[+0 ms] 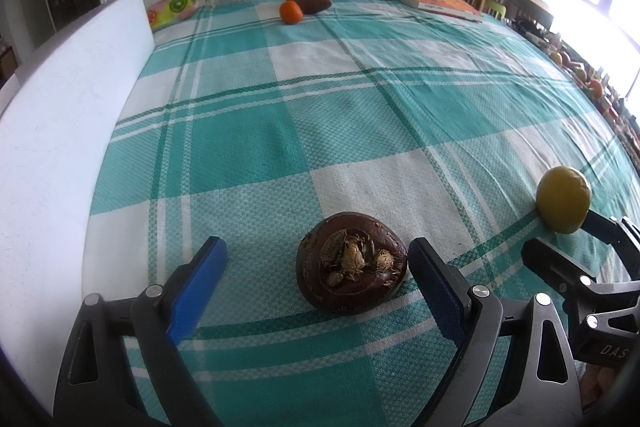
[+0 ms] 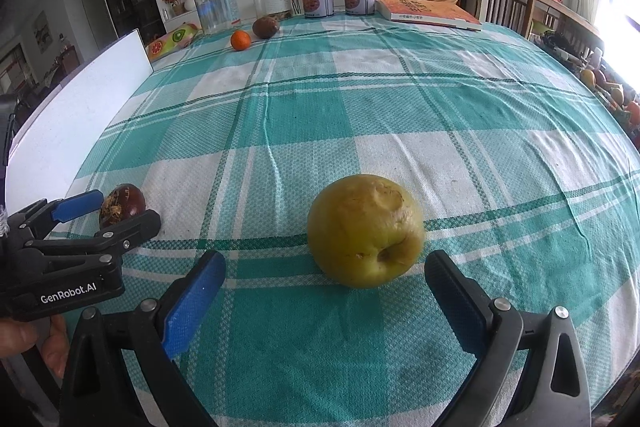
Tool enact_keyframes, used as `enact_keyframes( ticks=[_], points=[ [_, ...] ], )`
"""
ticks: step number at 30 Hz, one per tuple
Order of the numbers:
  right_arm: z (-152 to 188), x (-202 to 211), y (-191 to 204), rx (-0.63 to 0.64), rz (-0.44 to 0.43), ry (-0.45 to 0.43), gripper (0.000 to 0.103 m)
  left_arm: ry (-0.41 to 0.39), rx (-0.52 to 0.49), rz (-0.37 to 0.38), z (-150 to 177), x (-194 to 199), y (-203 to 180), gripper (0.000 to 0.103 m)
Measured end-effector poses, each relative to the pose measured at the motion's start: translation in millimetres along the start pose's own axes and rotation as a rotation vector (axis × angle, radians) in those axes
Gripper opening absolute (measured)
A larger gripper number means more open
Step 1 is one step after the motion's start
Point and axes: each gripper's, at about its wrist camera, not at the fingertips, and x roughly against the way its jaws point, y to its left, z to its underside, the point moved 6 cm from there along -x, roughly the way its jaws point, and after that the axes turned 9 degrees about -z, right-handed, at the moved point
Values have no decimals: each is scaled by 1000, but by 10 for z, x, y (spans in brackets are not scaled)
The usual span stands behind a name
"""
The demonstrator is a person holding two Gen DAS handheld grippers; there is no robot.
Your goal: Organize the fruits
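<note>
While both grippers are held low over the checked surface (image 2: 400, 99), each is lined up on its own fruit; the left gripper (image 1: 318, 267) has its fingers spread either side of the dark brown fruit (image 1: 352, 263), whose right flank lies just beside, maybe touching, the right pad, with a clear gap at the left pad; nothing is pinched yet; the right gripper (image 2: 324, 275) has its fingers spread wide with the yellow-green fruit (image 2: 366, 229) just ahead of the tips, slightly right of centre, untouched; both fruits rest on the cloth, well apart from the orange (image 2: 241, 40) and the second brown fruit (image 2: 265, 27) by the jars at the far edge. Judged step: approach before grasp. For a clean grasp, the left gripper is best shifted so the brown fruit is centred; the right gripper is best pushed forward until the pads pass the widest part; closing is best done slowly, since round fruit can be rolled away on cloth; the bruised yellow skin is likely soft, so light pressure is advised.
</note>
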Motion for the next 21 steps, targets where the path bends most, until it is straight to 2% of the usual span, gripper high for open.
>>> enact_keyframes(
  ticks=[1, 2, 3, 4, 6, 13, 21],
  points=[
    [-1, -12, -11, -10, -8, 2, 84, -5, -6, 2, -3, 9, -9, 81],
    [-11, -8, -22, -12, 0, -7, 80, -5, -22, 7, 2, 11, -36, 70],
    [-15, -6, -40, -20, 3, -12, 73, -24, -49, -2, -3, 38, -72, 54],
    [-24, 8, -64, -30, 5, -20, 64, -34, -77, -13, -1, 52, -108, 50],
    [-30, 40, -125, -76, -38, -33, 50, -47, -98, -23, 21, 87, -142, 50],
    [-18, 138, -218, -162, -100, -56, 50, -28, -11, 112, 60, 433, -78, 50],
    [-39, 412, -416, -334, -275, -173, 50, -46, 42, 227, 86, 1001, 70, 50]
  ],
)
